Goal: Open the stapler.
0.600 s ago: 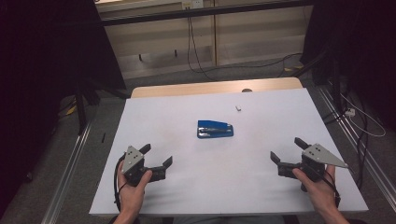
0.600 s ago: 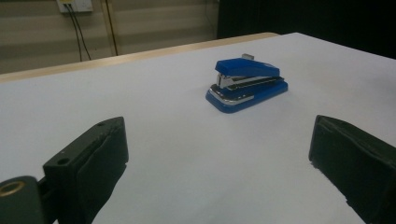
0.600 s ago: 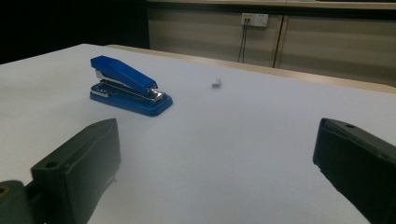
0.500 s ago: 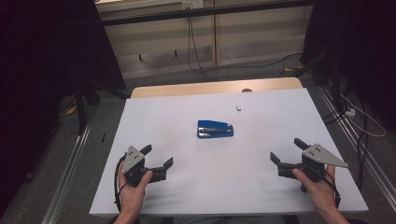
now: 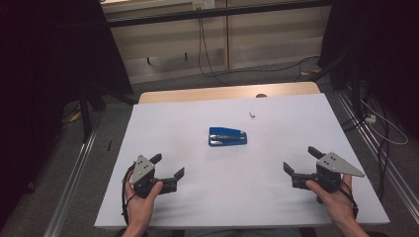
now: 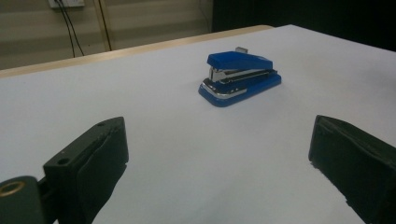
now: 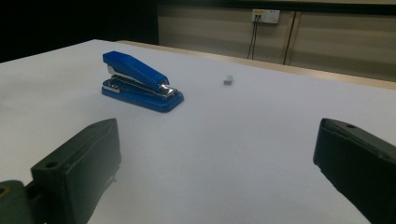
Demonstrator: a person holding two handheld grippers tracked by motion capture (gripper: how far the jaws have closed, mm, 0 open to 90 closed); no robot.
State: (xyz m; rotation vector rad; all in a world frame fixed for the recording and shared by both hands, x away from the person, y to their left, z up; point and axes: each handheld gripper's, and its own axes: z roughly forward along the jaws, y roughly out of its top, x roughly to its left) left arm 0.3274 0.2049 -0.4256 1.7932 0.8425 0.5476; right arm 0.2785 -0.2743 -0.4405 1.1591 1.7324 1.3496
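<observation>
A blue stapler lies near the middle of the white table, with a small strip of staples just beyond it to the right. The left tongs and right tongs rest near the table's near corners, both spread wide with nothing between them, well apart from the stapler.
</observation>
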